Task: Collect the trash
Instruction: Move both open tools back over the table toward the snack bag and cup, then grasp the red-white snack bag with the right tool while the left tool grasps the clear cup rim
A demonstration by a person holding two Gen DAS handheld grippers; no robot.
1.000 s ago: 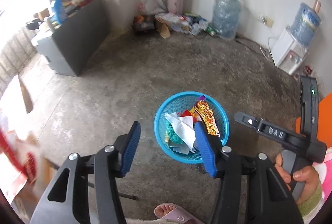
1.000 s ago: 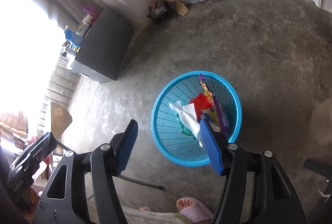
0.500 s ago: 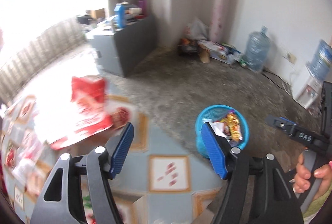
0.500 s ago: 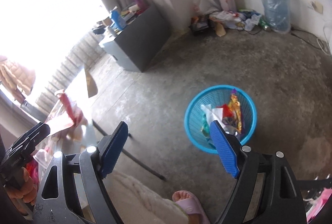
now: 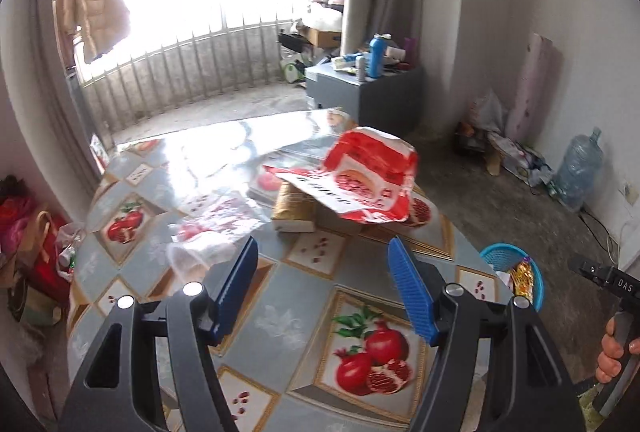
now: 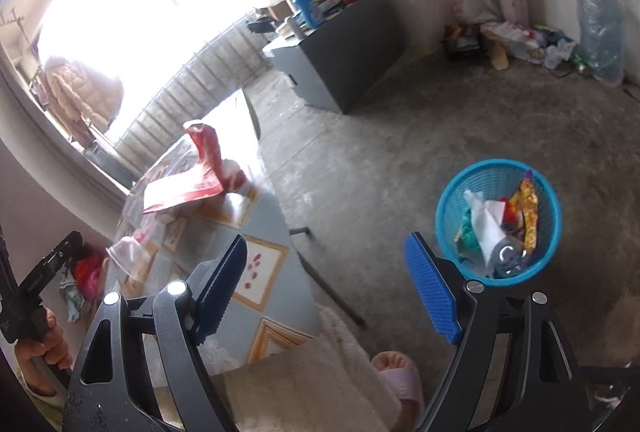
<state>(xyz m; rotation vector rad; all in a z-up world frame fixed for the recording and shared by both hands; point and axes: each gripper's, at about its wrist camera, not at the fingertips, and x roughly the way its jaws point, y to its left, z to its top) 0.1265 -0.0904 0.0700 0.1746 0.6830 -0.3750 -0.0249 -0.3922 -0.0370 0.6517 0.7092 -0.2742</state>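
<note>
The left gripper (image 5: 322, 286) is held released, nothing between its pads, over the table (image 5: 280, 316); a red wrapper (image 5: 360, 180) lies beyond. The right gripper (image 6: 326, 286) is likewise released and empty; the blue basket (image 6: 452, 200) of trash is seen on the floor, right of it.

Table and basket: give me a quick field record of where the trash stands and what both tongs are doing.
table: patterned cloth with pomegranate prints
trash on table: crumpled red and white bag, resting on a tan packet; clear plastic bag to its left
basket: blue basket on the floor beside the table, holding wrappers and white paper
left tongs: open, empty, above the table, aimed toward the red and white bag
right tongs: open, empty, over the table edge and floor
remaining: table trash not yet picked up
</note>
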